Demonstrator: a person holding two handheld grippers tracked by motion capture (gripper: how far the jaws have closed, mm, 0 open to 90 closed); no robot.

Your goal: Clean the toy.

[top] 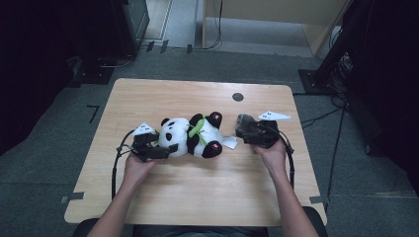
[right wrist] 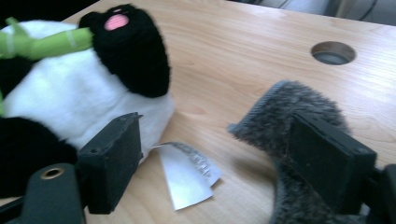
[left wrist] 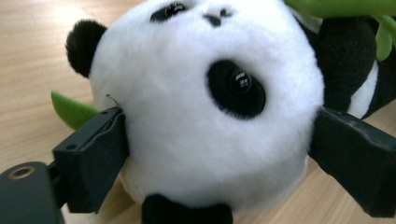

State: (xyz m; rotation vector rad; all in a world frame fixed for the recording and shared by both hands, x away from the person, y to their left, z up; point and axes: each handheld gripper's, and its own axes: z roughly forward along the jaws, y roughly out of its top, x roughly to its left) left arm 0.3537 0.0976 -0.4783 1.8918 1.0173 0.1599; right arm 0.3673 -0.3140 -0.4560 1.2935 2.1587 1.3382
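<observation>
A black-and-white plush panda (top: 192, 136) lies on its back at the middle of the wooden table (top: 197, 192), hugging a green bamboo stalk (right wrist: 51, 42). My left gripper (top: 165, 140) stands with its jaws wide on either side of the panda's head (left wrist: 205, 102); the black pads just meet the fur and the head looks round and unsqueezed. To the panda's right, my right gripper (top: 239, 132) is open, and its jaws straddle bare table and the toy's white tag (right wrist: 189, 172). A grey furry piece (right wrist: 289, 107) rests against its right jaw.
A round cable hole (top: 237, 97) sits in the table top behind the right gripper. Bare wood stretches in front of the toy towards the person. Dark equipment and cables stand on the floor around the table.
</observation>
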